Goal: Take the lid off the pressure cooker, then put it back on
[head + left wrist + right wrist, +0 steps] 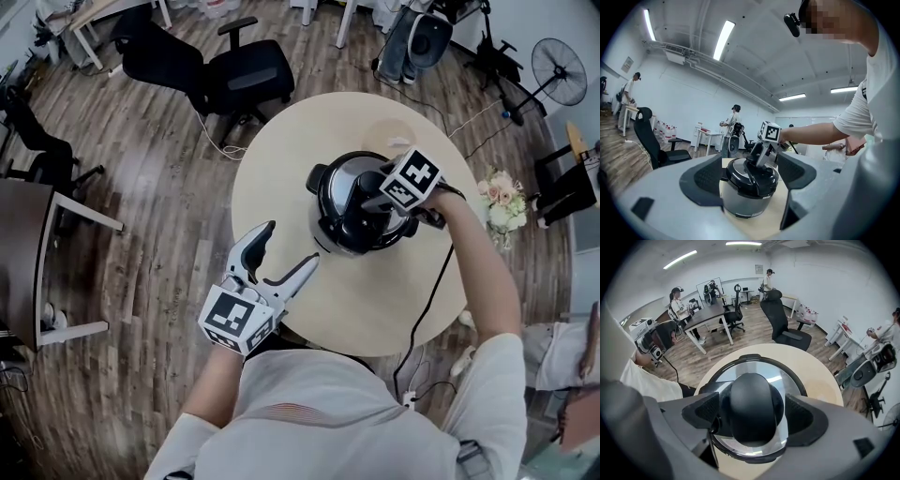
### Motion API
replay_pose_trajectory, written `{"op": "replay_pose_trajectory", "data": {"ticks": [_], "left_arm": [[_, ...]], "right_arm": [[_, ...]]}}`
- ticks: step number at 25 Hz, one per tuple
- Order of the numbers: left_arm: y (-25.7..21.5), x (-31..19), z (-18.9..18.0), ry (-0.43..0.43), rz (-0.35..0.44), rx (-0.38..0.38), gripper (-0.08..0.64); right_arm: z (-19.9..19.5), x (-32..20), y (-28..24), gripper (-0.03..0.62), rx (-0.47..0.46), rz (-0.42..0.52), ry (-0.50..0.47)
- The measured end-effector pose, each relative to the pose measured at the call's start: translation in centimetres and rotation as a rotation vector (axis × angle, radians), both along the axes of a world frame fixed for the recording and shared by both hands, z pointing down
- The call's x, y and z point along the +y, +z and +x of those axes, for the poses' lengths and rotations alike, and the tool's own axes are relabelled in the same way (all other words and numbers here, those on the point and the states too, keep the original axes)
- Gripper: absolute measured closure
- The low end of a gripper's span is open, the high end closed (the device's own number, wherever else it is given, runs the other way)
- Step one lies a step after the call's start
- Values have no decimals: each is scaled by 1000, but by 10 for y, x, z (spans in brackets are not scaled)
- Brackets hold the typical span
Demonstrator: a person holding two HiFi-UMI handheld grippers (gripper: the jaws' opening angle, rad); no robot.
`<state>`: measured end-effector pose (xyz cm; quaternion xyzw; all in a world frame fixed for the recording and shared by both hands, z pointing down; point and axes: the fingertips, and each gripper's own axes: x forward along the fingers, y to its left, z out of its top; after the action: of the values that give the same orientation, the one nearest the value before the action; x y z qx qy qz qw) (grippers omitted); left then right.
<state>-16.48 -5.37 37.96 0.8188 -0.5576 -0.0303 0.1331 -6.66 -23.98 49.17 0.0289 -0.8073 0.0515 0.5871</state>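
A black and steel pressure cooker [349, 192] stands on the round pale table [277, 178] with its lid [754, 376] seated on it. My right gripper [368, 208] hangs over the lid, open, with one jaw on each side of the black lid handle [752, 406]; a small gap shows beside the handle. My left gripper [291, 246] is open and holds nothing, near the table's front left edge, and points at the cooker [747, 187] from a short way off. In the left gripper view the right gripper [757, 161] reaches down onto the lid.
A black cable [427, 309] runs off the table's near right edge. A black office chair [225, 70] stands behind the table, flowers [502, 197] to its right, and a fan [565, 66] far right. Other people work at desks [705, 310] in the room.
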Motion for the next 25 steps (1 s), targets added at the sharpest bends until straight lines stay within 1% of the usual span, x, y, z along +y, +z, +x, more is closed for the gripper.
{"op": "replay_pose_trajectory", "data": {"ticks": [4,6,7,8,11,15,20,25], "left_arm": [[-1,1,2,13,1,3,201],[0,1,4,18,-7,1,200],[2,1,4,19,-13,-1,201],[3,1,4,20,-18,-2,201],[6,1,5,19,-30,-5,201],[5,1,6,22,-35,-5,201],[7,-3,6,24,-40,-14,201],[10,-14,-7,7,-59,49,201]], "right_arm": [[0,0,-1,150,13,-12,0],[1,-3,-1,168,11,-6,8],[1,-4,-1,198,8,-3,11],[1,-4,-1,263,6,-1,12],[2,-2,0,298,6,-3,4],[1,-1,-2,302,17,2,-5],[1,-1,-1,302,4,10,2],[0,-1,1,302,16,7,9]]}}
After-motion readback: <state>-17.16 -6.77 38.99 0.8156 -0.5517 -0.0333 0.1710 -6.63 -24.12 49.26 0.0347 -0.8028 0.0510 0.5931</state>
